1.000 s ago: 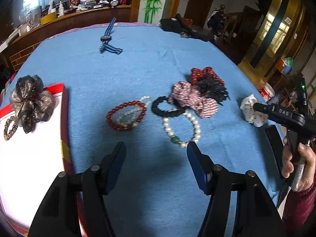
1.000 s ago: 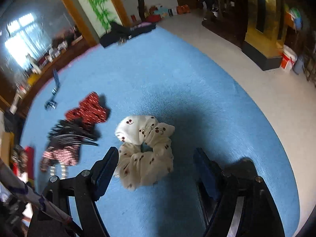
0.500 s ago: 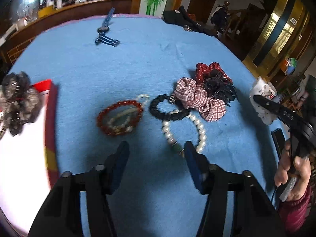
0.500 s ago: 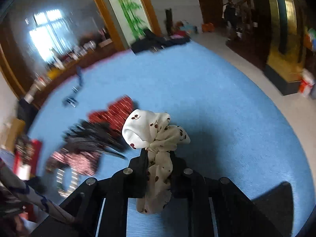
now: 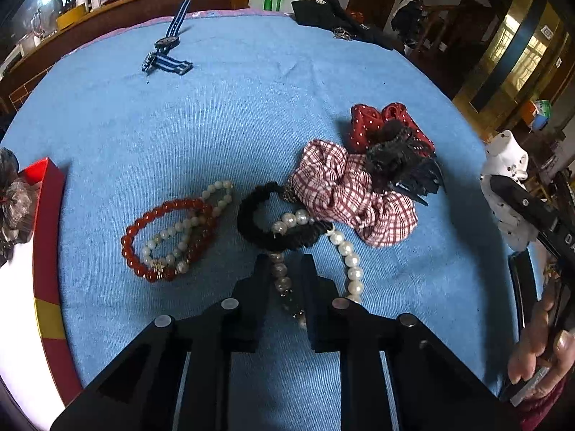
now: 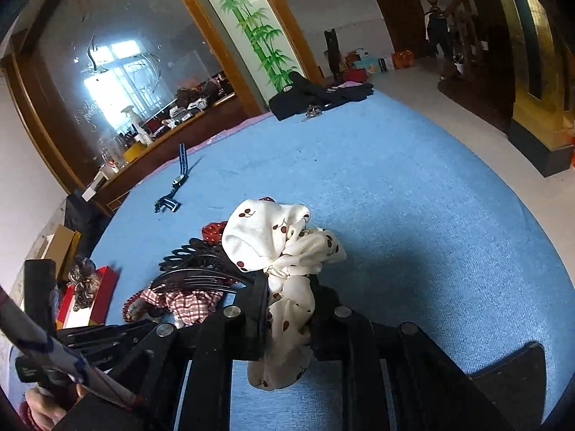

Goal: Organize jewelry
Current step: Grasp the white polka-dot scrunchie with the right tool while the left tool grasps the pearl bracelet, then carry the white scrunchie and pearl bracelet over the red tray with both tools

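Observation:
My left gripper [image 5: 284, 269] is shut on the near side of a pearl bracelet [image 5: 346, 251] that lies on the blue cloth. Beside it lie a black hair tie [image 5: 251, 222], a red bead bracelet [image 5: 143, 222] with a small pearl bracelet [image 5: 215, 194] inside it, a red checked scrunchie [image 5: 345, 194], a black claw clip [image 5: 406, 168] and a red dotted scrunchie [image 5: 363, 122]. My right gripper [image 6: 287, 283] is shut on a white cherry-print scrunchie [image 6: 273, 237] and holds it above the cloth; that scrunchie also shows at the right edge of the left wrist view [image 5: 503, 165].
A red-rimmed white box [image 5: 46, 237] stands at the left with a dark organza scrunchie [image 5: 10, 194] in it. A blue striped watch [image 5: 165, 50] lies at the far side. A black garment with keys [image 5: 337, 18] lies at the far edge. The table edge drops off to the right [image 6: 503, 186].
My left gripper moved forward and closed on the pearl bracelet. My right gripper closed on the white scrunchie and lifted it off the cloth.

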The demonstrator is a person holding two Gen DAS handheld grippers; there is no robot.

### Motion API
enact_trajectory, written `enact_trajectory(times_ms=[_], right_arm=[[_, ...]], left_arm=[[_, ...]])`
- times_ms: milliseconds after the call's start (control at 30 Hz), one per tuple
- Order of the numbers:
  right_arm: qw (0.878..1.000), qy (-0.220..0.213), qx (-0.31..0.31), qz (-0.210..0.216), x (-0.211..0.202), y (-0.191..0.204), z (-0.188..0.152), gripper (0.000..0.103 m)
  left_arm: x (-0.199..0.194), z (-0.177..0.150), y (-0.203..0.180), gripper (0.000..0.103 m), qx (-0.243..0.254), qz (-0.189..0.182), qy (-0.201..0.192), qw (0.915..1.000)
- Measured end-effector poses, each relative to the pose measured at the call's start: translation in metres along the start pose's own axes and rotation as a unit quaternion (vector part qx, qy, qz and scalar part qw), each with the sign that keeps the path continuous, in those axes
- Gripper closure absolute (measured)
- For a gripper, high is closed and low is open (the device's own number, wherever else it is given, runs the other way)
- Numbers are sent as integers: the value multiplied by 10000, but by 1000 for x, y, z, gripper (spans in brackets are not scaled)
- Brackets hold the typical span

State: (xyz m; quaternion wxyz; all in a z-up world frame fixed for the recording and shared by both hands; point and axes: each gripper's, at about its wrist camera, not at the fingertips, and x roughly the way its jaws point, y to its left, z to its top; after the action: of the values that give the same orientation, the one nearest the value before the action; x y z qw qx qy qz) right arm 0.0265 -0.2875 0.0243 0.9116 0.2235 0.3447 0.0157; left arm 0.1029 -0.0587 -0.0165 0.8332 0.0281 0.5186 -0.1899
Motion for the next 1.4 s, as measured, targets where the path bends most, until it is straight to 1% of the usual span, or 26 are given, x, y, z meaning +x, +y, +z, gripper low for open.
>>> enact_trajectory(times_ms=[133, 167, 200, 300, 400, 467, 567, 733, 833, 933, 1000, 1100, 1200, 1333, 1400], right_arm=[[9999, -12, 19, 101, 0, 0, 0, 84], [9999, -22, 8, 105, 0, 1, 0, 84], [9999, -32, -2, 110, 0, 1, 0, 84], [9998, -97, -71, 177, -3, 5, 0, 84], [9993, -207, -174, 271, -7, 10, 0, 84], [9989, -245, -247, 311, -9, 13, 0, 84], [9981, -280, -354, 412, -11, 18, -1, 84], [9960, -366, -547, 605, -17, 28, -3, 84], [9936, -433, -728, 744, -22, 37, -5, 84], [9916, -443, -919, 795, -24, 47, -7, 84], [9913, -408, -853, 914, -28, 51, -8, 84], [9901, -391, -836, 1055, -39, 67, -17, 84], [9865, -314, -867, 1350, -49, 90, -28, 84], [9801, -329, -1153, 1580, -64, 129, -42, 84], [9780, -317, -1299, 1604, -67, 143, -46, 84]], left_arm=[[2, -2, -6, 87, 158, 166, -138, 9996], [0, -3, -5, 89, 139, 162, -164, 9996], [-1, -5, -4, 94, 116, 172, -186, 9996], [-10, -16, 0, 94, 105, -10, -250, 9996], [-28, -30, 3, 94, 131, -108, -431, 9989], [-46, -36, 7, 94, 107, -247, -616, 9977], [-67, -36, 13, 94, 30, -312, -770, 9965], [-93, -39, 17, 94, -36, -335, -980, 9946], [-104, -41, 17, 94, -53, -259, -1096, 9936], [-114, -45, 19, 94, -62, -200, -1163, 9930], [-120, -48, 23, 94, -71, -187, -1203, 9925], [-131, -53, 31, 94, -118, -198, -1286, 9914], [-144, -58, 38, 94, -147, -155, -1385, 9901], [-162, -67, 51, 94, -218, -53, -1547, 9877], [-170, -72, 59, 94, -277, -4, -1616, 9865]])
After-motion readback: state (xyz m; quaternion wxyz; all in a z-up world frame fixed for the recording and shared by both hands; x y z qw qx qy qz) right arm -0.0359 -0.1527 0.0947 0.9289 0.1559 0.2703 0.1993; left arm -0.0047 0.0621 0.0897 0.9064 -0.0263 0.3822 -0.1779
